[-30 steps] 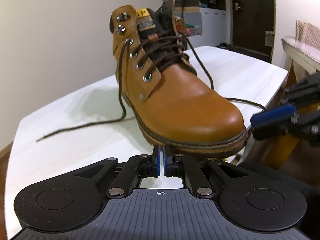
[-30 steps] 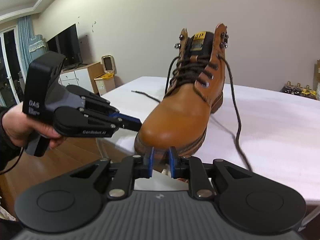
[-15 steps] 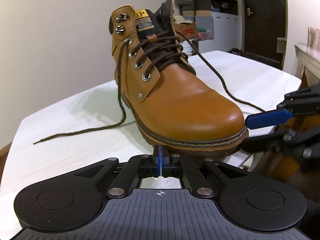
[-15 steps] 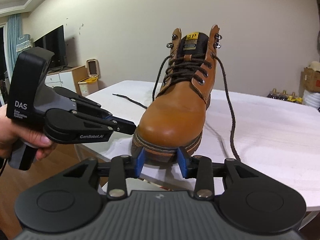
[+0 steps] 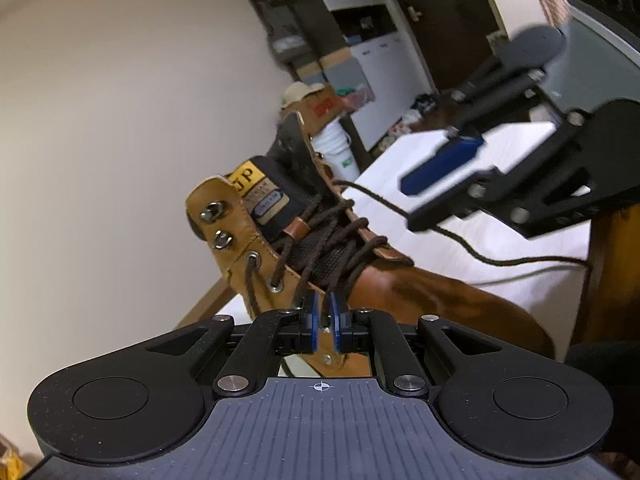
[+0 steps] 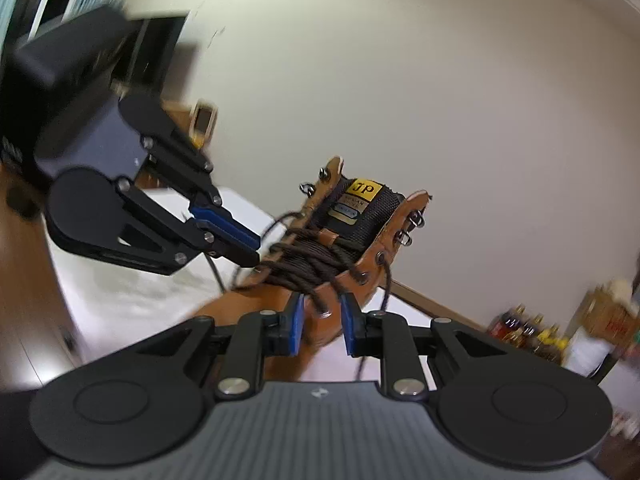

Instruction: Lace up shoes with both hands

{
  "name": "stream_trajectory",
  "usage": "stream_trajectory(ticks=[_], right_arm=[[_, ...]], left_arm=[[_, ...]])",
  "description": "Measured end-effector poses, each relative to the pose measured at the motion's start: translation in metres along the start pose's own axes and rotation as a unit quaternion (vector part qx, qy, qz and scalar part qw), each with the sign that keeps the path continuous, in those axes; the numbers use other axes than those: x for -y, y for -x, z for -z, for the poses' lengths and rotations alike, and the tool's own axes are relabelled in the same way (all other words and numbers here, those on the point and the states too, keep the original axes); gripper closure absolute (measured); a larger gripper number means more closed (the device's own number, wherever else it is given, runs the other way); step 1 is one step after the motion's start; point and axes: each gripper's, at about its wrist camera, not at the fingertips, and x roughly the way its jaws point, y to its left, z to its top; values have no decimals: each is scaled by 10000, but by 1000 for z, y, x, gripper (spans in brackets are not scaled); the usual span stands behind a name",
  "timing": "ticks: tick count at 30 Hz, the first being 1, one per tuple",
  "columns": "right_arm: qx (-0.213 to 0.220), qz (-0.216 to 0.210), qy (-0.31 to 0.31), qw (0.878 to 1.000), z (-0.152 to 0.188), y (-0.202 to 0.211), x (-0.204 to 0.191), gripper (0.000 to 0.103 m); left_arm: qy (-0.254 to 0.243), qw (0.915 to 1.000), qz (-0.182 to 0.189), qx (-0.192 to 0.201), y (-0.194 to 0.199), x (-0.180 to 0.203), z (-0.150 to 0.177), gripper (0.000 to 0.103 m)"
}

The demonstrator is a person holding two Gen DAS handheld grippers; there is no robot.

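A: Where is the boot (image 5: 400, 280) sitting?

B: On the white table (image 5: 500, 248), and in the left wrist view it fills the middle of the frame, tipped because the camera is rolled. Its tan collar with the yellow tongue label is centre left, and the toe runs off to the lower right.

A: And the laces (image 5: 328, 236)?

B: Dark brown, crossed over the tongue through the lower eyelets. One loose end trails across the table toward the right of the frame, passing under the right gripper (image 5: 432, 188).

A: How do the left gripper's (image 5: 325, 322) fingers stand?

B: Slightly apart, with a narrow gap between the blue pads. They sit low in the centre, in front of the boot's eyelet row. Whether a lace strand lies in that gap I cannot tell.

A: The right gripper?

B: In its own view the right gripper (image 6: 320, 324) has its fingers clearly apart, at the bottom centre, with the boot's (image 6: 352, 248) laced front just beyond them. A lace (image 6: 320, 280) strand hangs in the gap, but the pads do not press it. The left gripper (image 6: 240, 240) shows blurred at the left, its tips near the laces
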Motion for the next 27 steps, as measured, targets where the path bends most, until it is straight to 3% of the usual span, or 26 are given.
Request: stream_trajectory(ticks=[6, 9, 17, 19, 23, 27], right_arm=[[-136, -55, 46, 9999, 6, -16, 5, 81], [-155, -65, -23, 9999, 13, -16, 5, 81], [-87, -119, -35, 9999, 14, -17, 7, 81], [-72, -88, 67, 9999, 11, -19, 8, 81], [-73, -74, 324, 9994, 6, -22, 7, 81], [-115, -57, 662, 9977, 2, -28, 3, 84]], left_arm=[[-165, 9998, 67, -13, -5, 5, -1, 99], [145, 9996, 218, 82, -2, 3, -5, 100], [234, 9995, 133, 160, 4, 4, -4, 100], [269, 9992, 203, 212, 8, 0, -3, 94], [377, 9986, 100, 360, 15, -12, -3, 94], [161, 9994, -48, 296, 12, -16, -3, 94]])
